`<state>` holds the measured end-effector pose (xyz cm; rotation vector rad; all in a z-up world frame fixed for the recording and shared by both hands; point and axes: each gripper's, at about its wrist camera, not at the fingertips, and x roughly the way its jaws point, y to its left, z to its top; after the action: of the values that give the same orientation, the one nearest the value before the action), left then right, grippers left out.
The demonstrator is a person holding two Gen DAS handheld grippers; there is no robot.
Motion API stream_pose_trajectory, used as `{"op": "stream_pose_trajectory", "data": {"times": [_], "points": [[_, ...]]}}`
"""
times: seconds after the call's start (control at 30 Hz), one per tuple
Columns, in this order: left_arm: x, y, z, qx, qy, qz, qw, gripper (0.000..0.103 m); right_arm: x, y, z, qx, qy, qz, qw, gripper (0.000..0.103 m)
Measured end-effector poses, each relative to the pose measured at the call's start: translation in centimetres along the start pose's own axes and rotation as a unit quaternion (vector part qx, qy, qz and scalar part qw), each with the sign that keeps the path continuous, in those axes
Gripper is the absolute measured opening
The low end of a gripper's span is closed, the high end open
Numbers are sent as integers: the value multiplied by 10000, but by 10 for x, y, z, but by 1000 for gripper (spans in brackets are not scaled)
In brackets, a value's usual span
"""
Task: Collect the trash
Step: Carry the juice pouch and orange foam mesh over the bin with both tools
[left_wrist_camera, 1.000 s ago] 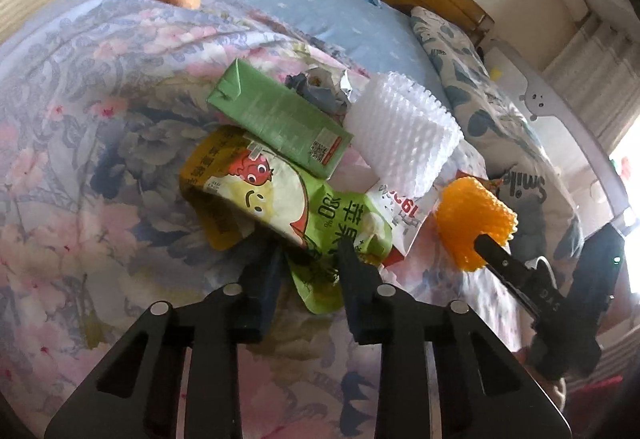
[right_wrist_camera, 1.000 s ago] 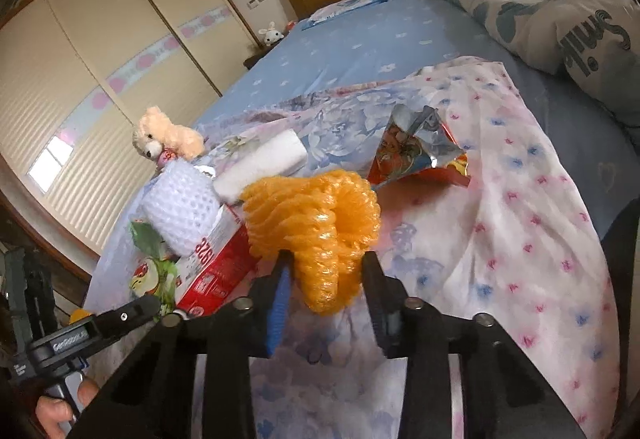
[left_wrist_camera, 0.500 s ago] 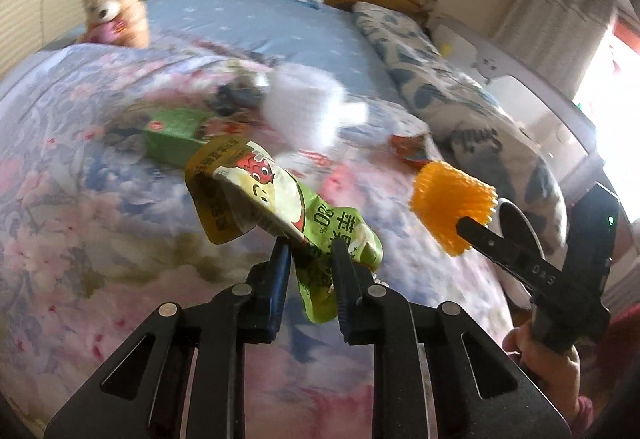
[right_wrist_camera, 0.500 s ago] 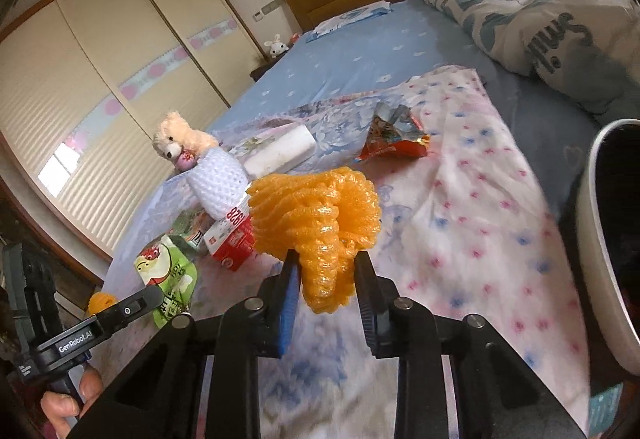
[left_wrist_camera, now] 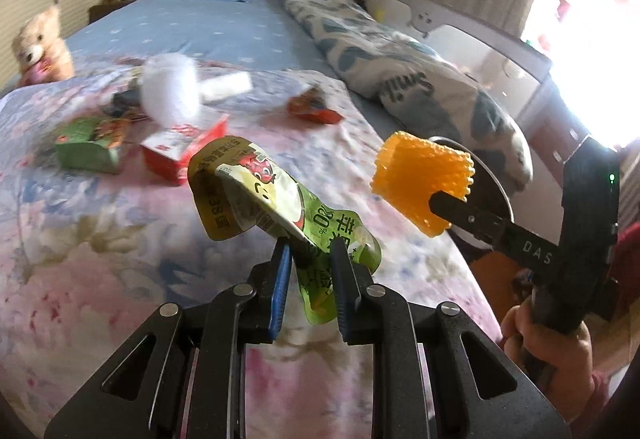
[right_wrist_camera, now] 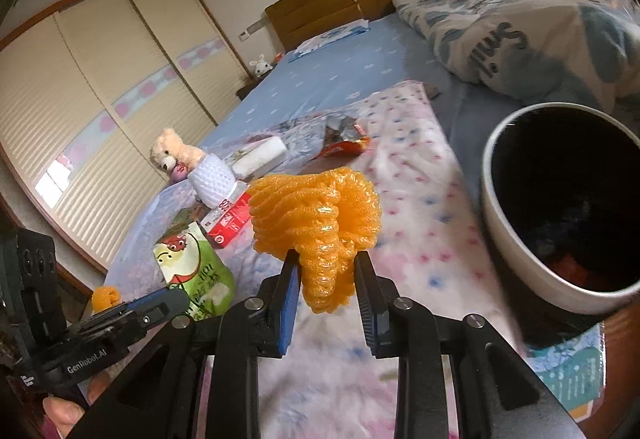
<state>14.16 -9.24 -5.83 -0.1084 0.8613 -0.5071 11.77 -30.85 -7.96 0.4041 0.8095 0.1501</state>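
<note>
Left gripper (left_wrist_camera: 307, 251) clamps one green snack pouch (left_wrist_camera: 276, 195), lifted clear above the floral quilt (left_wrist_camera: 100, 239). Right gripper (right_wrist_camera: 326, 259) pinches one orange foam net (right_wrist_camera: 316, 215), also raised, near the quilt's right edge beside one dark-lined bin (right_wrist_camera: 560, 295). Left on the quilt: one white foam net (left_wrist_camera: 170, 91), one red carton (left_wrist_camera: 184, 151), one green carton (left_wrist_camera: 86, 151), one red wrapper (left_wrist_camera: 314, 109).
</note>
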Motion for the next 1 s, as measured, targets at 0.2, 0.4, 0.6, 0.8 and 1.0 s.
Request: {"op": "stream_pose_trajectory", "data": {"times": [0.2,0.4,0.6,0.8,1.0], "points": [[7,-25,-2,221,92,-161,9996,18,-23,-19,-2,139,-148,-135,9997,27],[13,-46,-2,430,151,-301,9985,18,-42,-37,-4,265,-275,-276,9989,27],[23,-67,2,585,211,-439,9971,18,-57,-56,-4,413,-393,-431,9974,27],[33,-87,9,724,258,-549,9955,18,-70,-73,-2,532,-488,-564,9958,27],[43,-105,15,848,313,-656,9937,18,-80,-91,0,665,-561,-711,9937,27]]}}
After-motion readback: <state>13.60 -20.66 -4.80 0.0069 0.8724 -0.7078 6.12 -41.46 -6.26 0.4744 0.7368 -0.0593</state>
